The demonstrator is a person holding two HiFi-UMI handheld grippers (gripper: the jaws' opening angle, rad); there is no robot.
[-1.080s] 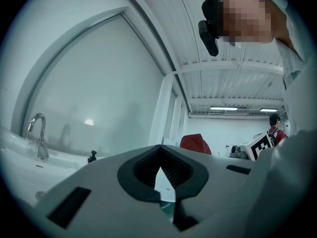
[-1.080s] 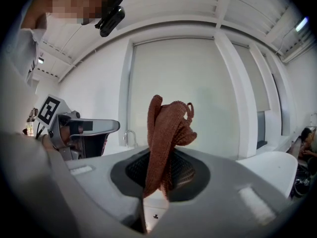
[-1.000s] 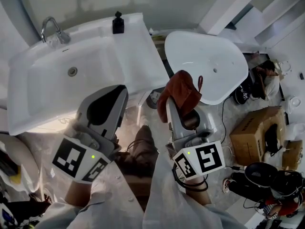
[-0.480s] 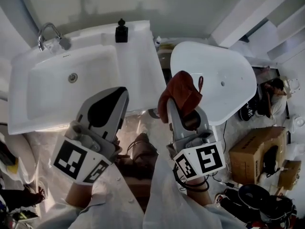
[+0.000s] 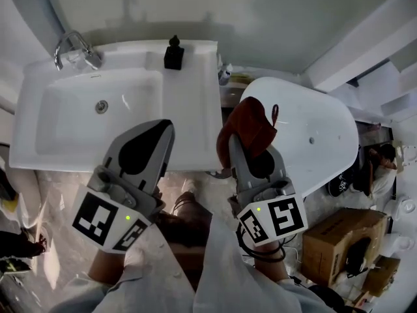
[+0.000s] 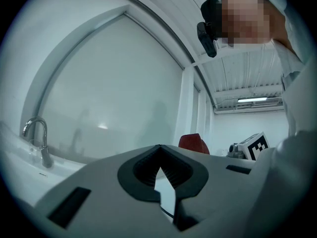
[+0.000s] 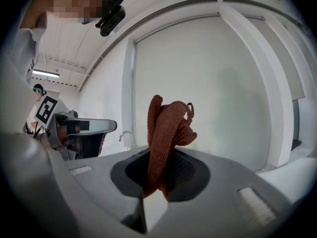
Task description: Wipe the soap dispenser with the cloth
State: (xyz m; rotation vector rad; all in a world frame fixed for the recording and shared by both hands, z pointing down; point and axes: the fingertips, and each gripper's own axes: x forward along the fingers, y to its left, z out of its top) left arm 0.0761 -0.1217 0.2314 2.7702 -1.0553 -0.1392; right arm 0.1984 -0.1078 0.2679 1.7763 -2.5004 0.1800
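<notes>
A black soap dispenser (image 5: pixel 173 53) stands on the white counter at the back edge of the sink unit (image 5: pixel 189 122), right of the basin. My right gripper (image 5: pixel 242 135) is shut on a rust-brown cloth (image 5: pixel 248 126), which sticks up bunched from its jaws (image 7: pixel 166 135). It hovers in front of the counter's right end, well short of the dispenser. My left gripper (image 5: pixel 144 143) hangs over the counter's front edge, jaws closed with nothing between them (image 6: pixel 159 175). The dispenser does not show in either gripper view.
A chrome tap (image 5: pixel 73 47) stands at the basin's back left, with a drain (image 5: pixel 100 106) in the basin. A white bathtub (image 5: pixel 313 135) lies to the right. A cardboard box (image 5: pixel 335 237) and cables sit on the floor at lower right.
The head view has shifted so the sink, dispenser and tub sit lower and more to the right in frame. Both grippers keep their pose; the cloth stays gripped.
</notes>
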